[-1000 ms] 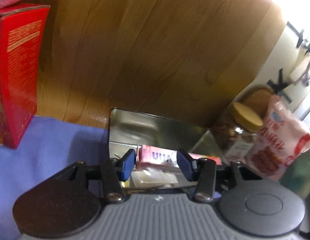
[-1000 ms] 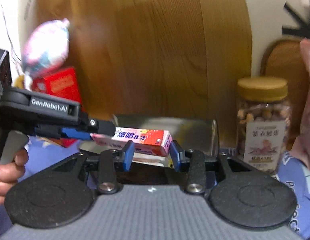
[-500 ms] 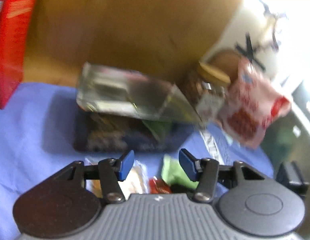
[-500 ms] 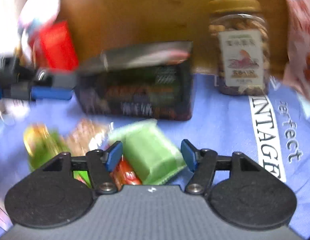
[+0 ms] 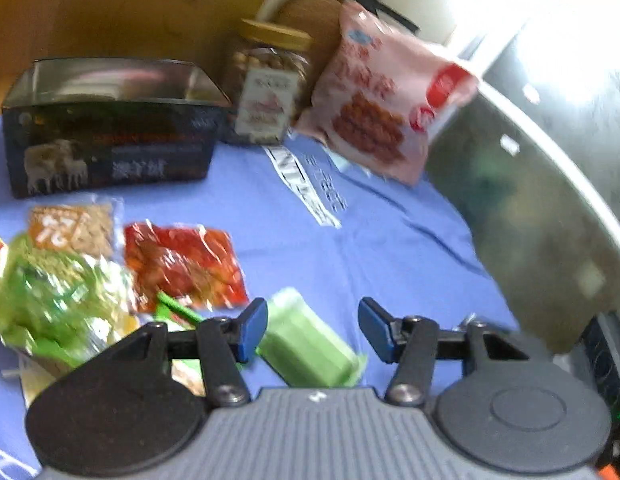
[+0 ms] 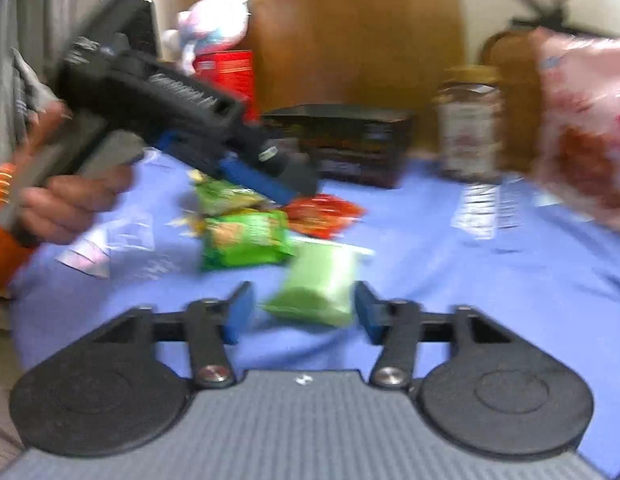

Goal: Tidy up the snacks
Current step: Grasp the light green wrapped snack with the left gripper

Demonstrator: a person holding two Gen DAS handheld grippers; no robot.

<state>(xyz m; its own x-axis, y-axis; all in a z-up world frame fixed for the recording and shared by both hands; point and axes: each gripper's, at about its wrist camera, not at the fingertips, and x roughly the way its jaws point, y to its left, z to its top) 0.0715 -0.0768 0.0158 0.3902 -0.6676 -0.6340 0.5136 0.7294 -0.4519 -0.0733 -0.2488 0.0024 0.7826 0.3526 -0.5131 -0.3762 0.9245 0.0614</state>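
Note:
A dark open tin box point(image 5: 110, 148) point(image 6: 349, 148) stands at the back of the blue cloth. Loose snack packets lie in front of it: a red packet point(image 5: 182, 264) point(image 6: 321, 216), a green crinkly packet point(image 5: 50, 296) point(image 6: 246, 240), a brown packet point(image 5: 72, 226) and a pale green packet point(image 5: 306, 344) point(image 6: 321, 284). My left gripper point(image 5: 313, 330) is open and empty, with the pale green packet between its fingers. My right gripper point(image 6: 302, 310) is open and empty, just short of the same packet. The left gripper also shows in the right wrist view point(image 6: 278, 184), hovering over the pile.
A jar of nuts point(image 5: 270, 84) point(image 6: 469, 120) and a pink snack bag point(image 5: 385, 100) point(image 6: 581, 128) stand at the back right. A red box point(image 6: 230, 76) with a plush toy on it stands at the back left. A metal edge point(image 5: 549, 160) borders the cloth at right.
Both grippers have pulled back from the tin box and dropped toward the loose packets. The pink box that was at the left gripper's tips over the tin is out of sight.

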